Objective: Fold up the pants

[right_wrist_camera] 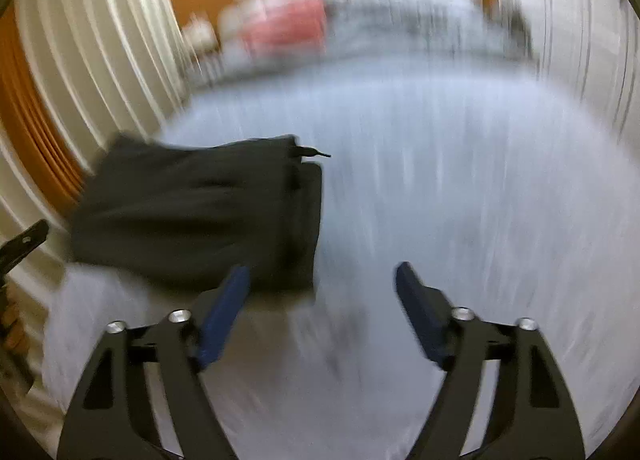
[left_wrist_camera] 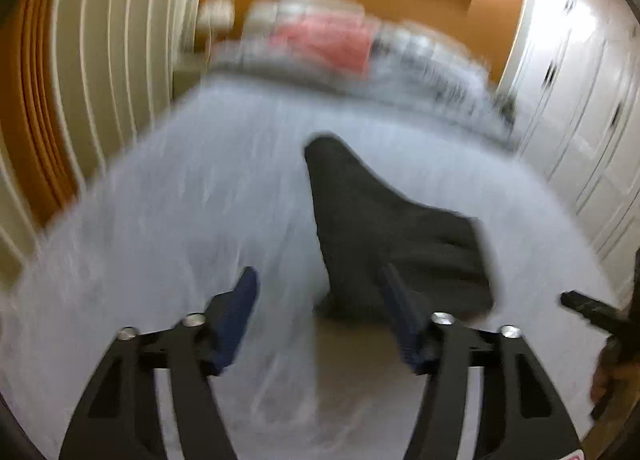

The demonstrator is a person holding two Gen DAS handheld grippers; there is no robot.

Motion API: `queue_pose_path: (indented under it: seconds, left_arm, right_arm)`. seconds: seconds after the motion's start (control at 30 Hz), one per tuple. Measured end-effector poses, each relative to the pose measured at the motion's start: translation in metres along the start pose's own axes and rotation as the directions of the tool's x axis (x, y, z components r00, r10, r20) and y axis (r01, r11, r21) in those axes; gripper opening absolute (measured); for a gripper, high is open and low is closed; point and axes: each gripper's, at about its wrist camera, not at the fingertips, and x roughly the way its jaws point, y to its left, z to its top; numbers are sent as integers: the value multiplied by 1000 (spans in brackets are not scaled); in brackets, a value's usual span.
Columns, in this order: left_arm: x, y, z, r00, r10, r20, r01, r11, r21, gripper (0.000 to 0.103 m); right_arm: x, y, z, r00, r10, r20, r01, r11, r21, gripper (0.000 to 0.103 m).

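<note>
Dark grey pants (left_wrist_camera: 384,236) lie bunched on a pale grey bed (left_wrist_camera: 180,200). In the left wrist view my left gripper (left_wrist_camera: 318,276) is open and empty above the bed, its right fingertip over the pants' near edge. In the right wrist view the pants (right_wrist_camera: 200,212) lie at the left, folded over, with a drawstring (right_wrist_camera: 314,152) sticking out. My right gripper (right_wrist_camera: 322,272) is open and empty, just right of the pants' near corner. Both views are motion-blurred.
Pillows and a pink cushion (left_wrist_camera: 332,40) lie at the head of the bed. Cream curtains (left_wrist_camera: 100,60) hang at the left, white closet doors (left_wrist_camera: 580,100) stand at the right. The other gripper shows at the right edge (left_wrist_camera: 592,312).
</note>
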Motion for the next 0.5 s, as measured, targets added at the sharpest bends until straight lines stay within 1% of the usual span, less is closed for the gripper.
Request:
queue_pose_path:
  seconds: [0.03,0.07,0.1,0.13,0.17,0.2,0.23,0.27,0.33,0.37,0.43,0.47,0.5]
  left_arm:
    - [11,7,-11,1000,0,-23,0,1000,-12,56]
    - [23,16,-23,999,6,-38,-8,999,-32,56]
    - [29,21,-25,999,2,-41,-4,999,-46,56]
    - [36,26,-26,999,-4,-45,1,998,-69,57]
    - [42,29,-26,999,-13,-49,8,996,-88,58]
    - [50,30,-22,998,-36,-54,30,993,-117,59]
    - [57,30,-20,996,-58,-63,49,989,-142,61]
    - [67,33,-19,994,-78,-73,65,984,-166,62]
    - [83,34,-12,990,-121,-75,99,965,-244,66]
    - [85,35,-7,988,-133,-79,106,956,-274,68]
    - [109,41,-4,976,-187,-108,136,920,-366,68]
    - [121,44,-5,972,-197,-125,131,905,-405,67]
    - [124,43,-5,976,-185,-116,121,900,-419,67]
  right_arm:
    - [10,-16,-15,1000,4,-20,-3,1000,16,69]
    - [14,-24,-18,1000,6,-27,-5,1000,24,70]
    - [14,-29,-19,999,16,-32,-15,999,35,71]
    - [17,-34,-14,999,37,-34,-35,998,52,74]
    - [19,-37,-6,997,73,-28,-71,994,80,82]
    - [20,-34,0,994,108,-15,-105,989,103,88]
    - [23,-25,-2,991,130,-10,-128,985,116,88]
    - [34,-23,8,985,170,-14,-167,975,145,89]
    - [52,-14,18,977,211,-34,-202,963,178,91]
    - [64,-10,23,976,215,-47,-202,959,199,92]
    - [87,-1,26,973,217,-81,-196,956,219,92]
    - [102,1,26,971,214,-110,-184,955,234,92]
    - [112,3,23,966,224,-131,-186,950,250,92]
